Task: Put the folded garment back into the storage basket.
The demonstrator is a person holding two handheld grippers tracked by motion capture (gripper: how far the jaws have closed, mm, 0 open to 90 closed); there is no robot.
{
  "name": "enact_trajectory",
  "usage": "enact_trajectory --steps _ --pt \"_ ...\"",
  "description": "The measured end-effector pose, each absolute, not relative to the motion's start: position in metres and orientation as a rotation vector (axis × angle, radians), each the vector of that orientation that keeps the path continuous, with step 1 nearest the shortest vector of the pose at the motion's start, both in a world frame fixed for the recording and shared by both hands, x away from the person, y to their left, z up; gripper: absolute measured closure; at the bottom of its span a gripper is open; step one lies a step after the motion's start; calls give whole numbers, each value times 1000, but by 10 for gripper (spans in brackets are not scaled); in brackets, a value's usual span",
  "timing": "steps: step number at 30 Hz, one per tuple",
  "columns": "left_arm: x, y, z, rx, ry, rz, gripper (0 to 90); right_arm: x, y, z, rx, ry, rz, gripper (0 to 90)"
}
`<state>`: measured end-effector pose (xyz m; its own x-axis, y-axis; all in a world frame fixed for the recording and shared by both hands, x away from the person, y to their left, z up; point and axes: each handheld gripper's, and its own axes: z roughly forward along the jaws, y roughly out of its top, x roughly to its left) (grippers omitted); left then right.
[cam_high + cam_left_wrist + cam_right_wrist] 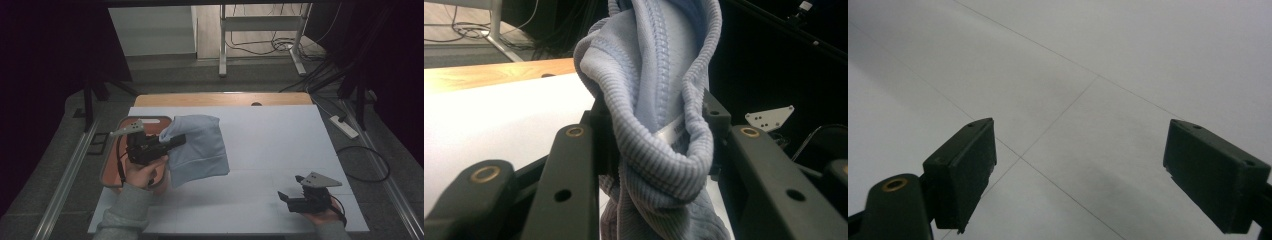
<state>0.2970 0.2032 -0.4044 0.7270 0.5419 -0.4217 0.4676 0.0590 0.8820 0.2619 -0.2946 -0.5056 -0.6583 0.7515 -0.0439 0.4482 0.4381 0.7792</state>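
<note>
Nearest the person, at the table's near right, the right gripper sits low over the white table cover, held in the right hand; its jaws stand wide apart with nothing between them, and the right gripper view looks past them onto bare white surface crossed by thin seam lines. A grey three-cornered plate tops it. At the near left, a grey sleeve leads up to the left hand, which carries the left gripper raised above the table's left side. Its jaws are pinched on a fold of a light blue knit garment; in the left gripper view the ribbed cloth bunches between the two black jaws, a white label tucked inside the fold. The garment hangs from that grip, draping down to the right, lower edge near or on the cover — cannot tell which. Just behind the left hand lies a brown tray at the table's left edge. Farther off: wooden table edge, then floor with a white power strip and cables, and a metal desk frame.
</note>
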Motion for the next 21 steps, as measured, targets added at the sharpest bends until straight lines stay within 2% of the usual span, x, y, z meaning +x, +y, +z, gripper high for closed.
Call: enact_trajectory --steps 21 --pt "287 247 -401 1501 909 127 623 262 -295 -505 1022 2302 1081 142"
